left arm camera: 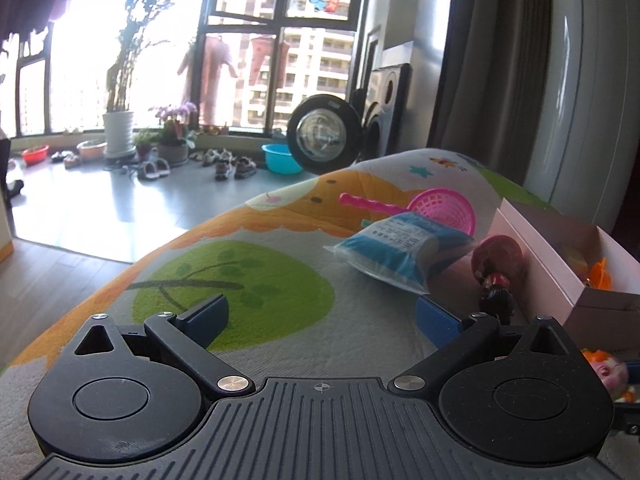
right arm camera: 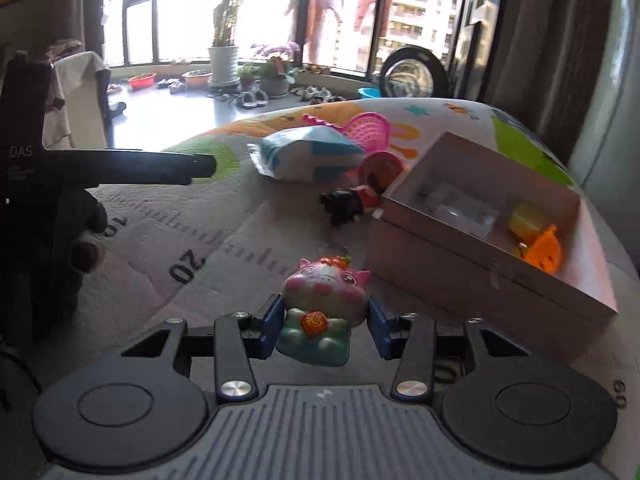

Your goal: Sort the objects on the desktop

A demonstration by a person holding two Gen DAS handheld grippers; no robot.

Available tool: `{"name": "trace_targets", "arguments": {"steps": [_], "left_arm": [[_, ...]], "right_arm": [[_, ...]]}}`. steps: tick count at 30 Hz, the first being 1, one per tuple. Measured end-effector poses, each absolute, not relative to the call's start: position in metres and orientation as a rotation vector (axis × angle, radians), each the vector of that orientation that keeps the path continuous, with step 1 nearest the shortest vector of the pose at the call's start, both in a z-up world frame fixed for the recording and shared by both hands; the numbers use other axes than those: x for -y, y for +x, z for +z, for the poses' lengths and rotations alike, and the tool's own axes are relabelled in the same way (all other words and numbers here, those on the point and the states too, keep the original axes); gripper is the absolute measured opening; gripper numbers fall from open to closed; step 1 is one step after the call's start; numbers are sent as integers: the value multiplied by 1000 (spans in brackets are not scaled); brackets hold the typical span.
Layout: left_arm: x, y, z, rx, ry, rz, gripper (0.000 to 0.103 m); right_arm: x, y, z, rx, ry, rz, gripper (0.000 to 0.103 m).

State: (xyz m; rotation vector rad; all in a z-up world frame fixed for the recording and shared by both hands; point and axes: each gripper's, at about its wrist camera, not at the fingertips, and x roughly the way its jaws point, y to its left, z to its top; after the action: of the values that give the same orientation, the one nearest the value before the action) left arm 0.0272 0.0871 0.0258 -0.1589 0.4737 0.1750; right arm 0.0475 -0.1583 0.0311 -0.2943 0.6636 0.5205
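Pig figurine (right arm camera: 323,304): lies on the mat just short of the open box (right arm camera: 492,276), directly between the right gripper's (right arm camera: 323,326) blue pads, upright, facing the camera; pads close alongside, contact uncertain. Left gripper (left arm camera: 320,316): spread wide, empty, farther from the box.

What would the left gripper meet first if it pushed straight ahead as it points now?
Probably the blue plastic packet, a little right of the left gripper's centre line. Bare mat lies before it; depth is unclear.

Sunlit room with a balcony

Bright windows (left arm camera: 280,40) far ahead; potted plants (left arm camera: 118,132), shoes (left arm camera: 232,164) on grey floor (left arm camera: 100,208); curtain (left arm camera: 496,60) right.
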Motion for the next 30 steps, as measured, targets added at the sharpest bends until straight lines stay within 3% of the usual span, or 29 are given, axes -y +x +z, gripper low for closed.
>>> {"name": "trace_targets", "arguments": {"steps": [3, 5, 7, 12, 14, 16, 18, 20, 22, 30], "left_arm": [[-68, 34, 27, -486, -124, 92, 102], [-50, 40, 29, -474, -54, 39, 102], [-32, 50, 30, -466, 19, 7, 102], [3, 86, 26, -507, 186, -60, 102], [15, 96, 23, -523, 235, -115, 94], [24, 107, 19, -557, 265, -150, 78], [28, 118, 12, -585, 283, -154, 75], [32, 125, 7, -608, 291, -158, 64], [31, 126, 7, -618, 267, -178, 42], [26, 72, 20, -611, 257, -232, 43]], "right_arm": [[195, 41, 30, -627, -277, 413, 47], [218, 43, 33, -611, -215, 376, 65], [232, 41, 33, -579, -167, 350, 75], [252, 41, 23, -570, -40, 333, 80], [260, 41, 17, -568, 5, 328, 83], [265, 42, 10, -579, 44, 317, 84], [273, 45, 8, -592, 97, 314, 84], [277, 45, 8, -585, 128, 310, 92], [278, 45, 5, -590, 140, 310, 93], [276, 44, 4, -584, 130, 293, 102]]}}
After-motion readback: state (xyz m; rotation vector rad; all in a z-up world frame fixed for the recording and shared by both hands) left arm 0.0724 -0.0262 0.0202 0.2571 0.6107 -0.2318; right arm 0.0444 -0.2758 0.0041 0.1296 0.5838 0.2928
